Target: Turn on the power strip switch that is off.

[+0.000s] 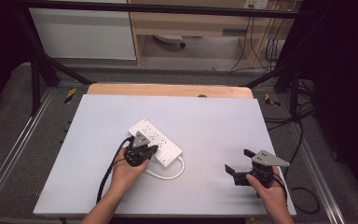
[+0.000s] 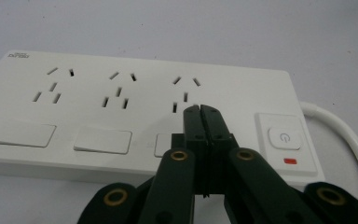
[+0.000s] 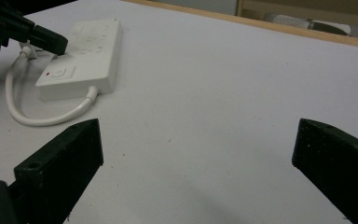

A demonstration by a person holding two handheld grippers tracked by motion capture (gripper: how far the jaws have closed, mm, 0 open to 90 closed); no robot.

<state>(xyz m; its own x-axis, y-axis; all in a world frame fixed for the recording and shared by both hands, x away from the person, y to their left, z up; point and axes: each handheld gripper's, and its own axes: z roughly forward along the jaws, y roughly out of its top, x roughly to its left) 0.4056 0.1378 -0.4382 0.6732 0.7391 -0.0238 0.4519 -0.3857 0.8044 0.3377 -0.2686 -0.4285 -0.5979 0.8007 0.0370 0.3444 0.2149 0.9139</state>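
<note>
Both grippers were seen at the near side of the table (image 1: 223, 116). On the left gripper (image 2: 200, 108) the jaws were pressed flat together with nothing between them, and their joined tips were held over the white power strip (image 2: 135, 116), just beside its third socket group and left of its power button (image 2: 285, 138); whether the tips touched the casing could not be told. On the right gripper (image 3: 196, 154) the jaws were spread wide with nothing between them, above bare tabletop.

A pale grey-white sheet was laid over the table, and a strip of light wood (image 1: 168, 89) was left showing along its far edge. Dark metal framing (image 1: 37, 70) was set up around the table, grey flooring was seen on either side, and a light wooden cabinet (image 1: 191, 23) with loose cables (image 1: 256, 46) was placed beyond it.

In the high view the power strip (image 1: 154, 141) was laid at an angle, left of the table's centre, directly under the left gripper (image 1: 142, 151). Its white cord (image 1: 170, 175) was looped on the sheet from the strip's near end. The right gripper (image 1: 242, 161) was held well apart from the strip, near the front right corner, with its open jaws pointed towards the strip. In the right gripper view the power strip (image 3: 81, 58) was seen far off at the upper left, with the left gripper's dark tip (image 3: 46, 42) over it.
</note>
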